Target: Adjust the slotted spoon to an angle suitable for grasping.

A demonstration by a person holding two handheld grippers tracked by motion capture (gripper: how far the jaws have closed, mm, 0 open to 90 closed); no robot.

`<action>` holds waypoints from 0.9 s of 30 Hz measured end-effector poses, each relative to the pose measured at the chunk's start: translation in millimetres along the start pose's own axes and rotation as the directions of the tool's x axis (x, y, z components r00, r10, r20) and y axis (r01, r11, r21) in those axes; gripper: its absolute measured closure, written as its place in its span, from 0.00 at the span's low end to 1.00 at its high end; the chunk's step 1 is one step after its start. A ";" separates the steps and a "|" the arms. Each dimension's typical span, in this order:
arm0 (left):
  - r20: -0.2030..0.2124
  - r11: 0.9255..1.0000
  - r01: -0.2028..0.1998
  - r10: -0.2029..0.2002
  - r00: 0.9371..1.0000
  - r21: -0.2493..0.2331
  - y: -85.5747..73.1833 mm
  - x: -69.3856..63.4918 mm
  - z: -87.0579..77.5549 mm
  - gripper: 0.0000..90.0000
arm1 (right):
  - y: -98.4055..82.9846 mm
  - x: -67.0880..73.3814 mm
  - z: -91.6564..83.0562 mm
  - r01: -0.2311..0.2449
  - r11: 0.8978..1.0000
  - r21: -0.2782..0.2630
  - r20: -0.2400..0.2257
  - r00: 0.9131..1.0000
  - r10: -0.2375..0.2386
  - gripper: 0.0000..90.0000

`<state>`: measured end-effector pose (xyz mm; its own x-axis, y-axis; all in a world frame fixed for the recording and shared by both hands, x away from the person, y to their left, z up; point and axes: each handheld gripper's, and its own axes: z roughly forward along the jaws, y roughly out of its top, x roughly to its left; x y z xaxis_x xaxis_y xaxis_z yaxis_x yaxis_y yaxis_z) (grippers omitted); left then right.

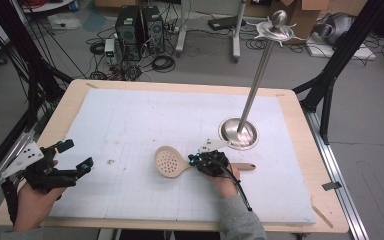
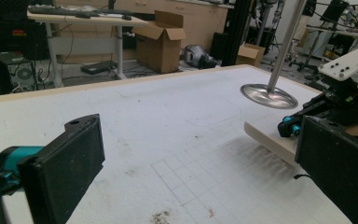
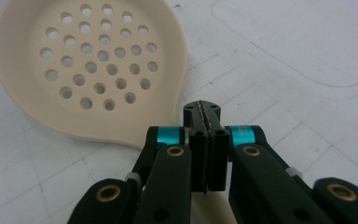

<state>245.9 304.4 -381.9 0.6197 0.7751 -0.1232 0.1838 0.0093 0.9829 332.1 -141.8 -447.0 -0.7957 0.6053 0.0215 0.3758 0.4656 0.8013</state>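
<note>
High view overhead; gripper views low, sharing slotted spoon (image 3: 91,70).

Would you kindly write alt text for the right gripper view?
The right gripper, jaws shut, sits over the neck of a cream slotted spoon, whose perforated bowl lies on the white gridded table mat.

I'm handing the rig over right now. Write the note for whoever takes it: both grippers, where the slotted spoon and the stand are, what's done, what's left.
Right gripper: jaws shut above the slotted spoon's neck; whether they pinch the handle is hidden.
Left gripper: jaws open, holding nothing, near the mat's left edge.
Slotted spoon: lies flat mid-mat, bowl left, handle end pointing right.
Metal stand: upright behind the right gripper, nothing hanging from its top disc.
Done: right gripper is at the spoon.
Left: probably lift the spoon and hang it on the stand.
</note>
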 end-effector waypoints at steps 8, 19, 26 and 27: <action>0.004 1.000 -0.004 0.004 1.000 0.000 0.6 -1.4 0.2 0.02 | -1.3 2.1 -1.8 -0.009 1.000 0.003 -0.008 1.000 0.009 1.00; 0.002 1.000 -0.003 0.003 1.000 -0.003 0.9 -1.0 -0.1 0.02 | -13.8 13.9 -21.3 0.031 0.999 0.020 -0.073 0.997 -0.030 1.00; 0.007 1.000 -0.005 0.005 1.000 -0.001 1.2 -1.0 2.0 0.02 | -22.9 23.8 -36.1 0.069 0.997 0.034 -0.099 0.993 -0.066 1.00; 0.009 1.000 -0.003 0.003 1.000 -0.001 1.2 -1.1 2.5 0.02 | -24.1 24.7 -37.8 0.072 0.997 0.034 -0.098 0.993 -0.068 1.00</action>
<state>247.3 302.0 -380.9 0.6269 0.7696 -0.1212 0.1813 0.0072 0.9834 285.5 -162.4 -443.2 -0.8623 0.5058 0.0253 0.3335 0.5297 0.7799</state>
